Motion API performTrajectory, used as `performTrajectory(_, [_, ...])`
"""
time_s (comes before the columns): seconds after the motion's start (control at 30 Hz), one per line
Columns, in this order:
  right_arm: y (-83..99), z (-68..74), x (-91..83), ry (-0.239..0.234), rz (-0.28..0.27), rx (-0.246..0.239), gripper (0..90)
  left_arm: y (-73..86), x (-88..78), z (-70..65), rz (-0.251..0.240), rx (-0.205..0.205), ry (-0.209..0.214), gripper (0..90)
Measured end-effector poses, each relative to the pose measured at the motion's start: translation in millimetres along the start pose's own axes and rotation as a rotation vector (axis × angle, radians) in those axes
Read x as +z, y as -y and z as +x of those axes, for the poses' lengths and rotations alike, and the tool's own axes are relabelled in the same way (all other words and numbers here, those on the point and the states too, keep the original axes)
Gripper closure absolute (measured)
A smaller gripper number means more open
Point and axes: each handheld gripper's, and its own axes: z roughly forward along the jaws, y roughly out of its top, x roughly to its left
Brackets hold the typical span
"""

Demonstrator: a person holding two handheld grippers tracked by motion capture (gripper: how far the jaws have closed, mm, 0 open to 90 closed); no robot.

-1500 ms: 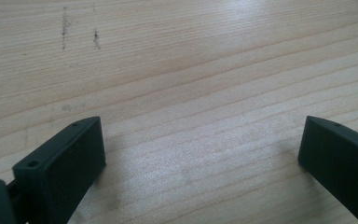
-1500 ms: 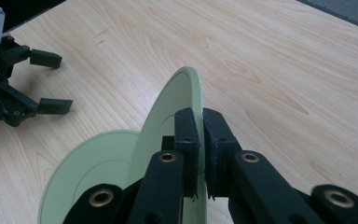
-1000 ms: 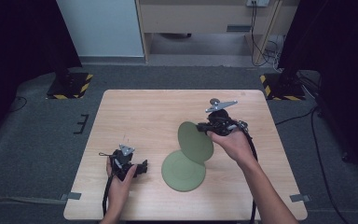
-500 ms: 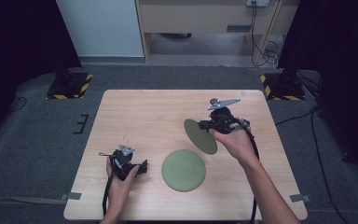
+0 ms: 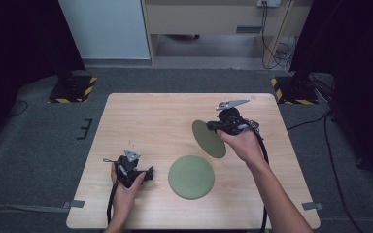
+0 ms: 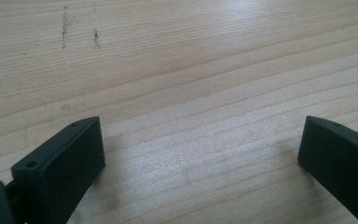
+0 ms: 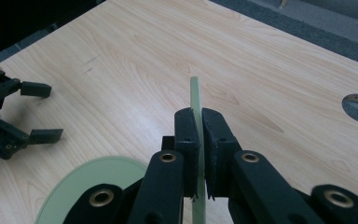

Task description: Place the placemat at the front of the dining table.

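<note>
My right gripper (image 5: 212, 127) fingers clamp a thin round green plate (image 5: 208, 140) above the wooden tabletop (image 5: 150, 121); left gripper (image 5: 148, 172) fingers wide.

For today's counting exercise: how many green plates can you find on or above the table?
2. One plate lies flat near the table's front edge; the other plate is held on edge in the right gripper, lifted above the table.
</note>
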Motion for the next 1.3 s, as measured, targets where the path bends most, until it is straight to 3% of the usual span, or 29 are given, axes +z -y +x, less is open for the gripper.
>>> performTrajectory(0.9, [-45.1,-22.2,26.1,0.072,0.014,0.034,85.8,-0.6,1.0,-1.8,-0.003,-0.015,-0.014,0.0])
performTrajectory(1.3, [-67.7,-25.7,44.1,0.115,0.023,0.052,85.9,-0.8,1.0,-2.7,-0.003,-0.022,-0.020,0.0])
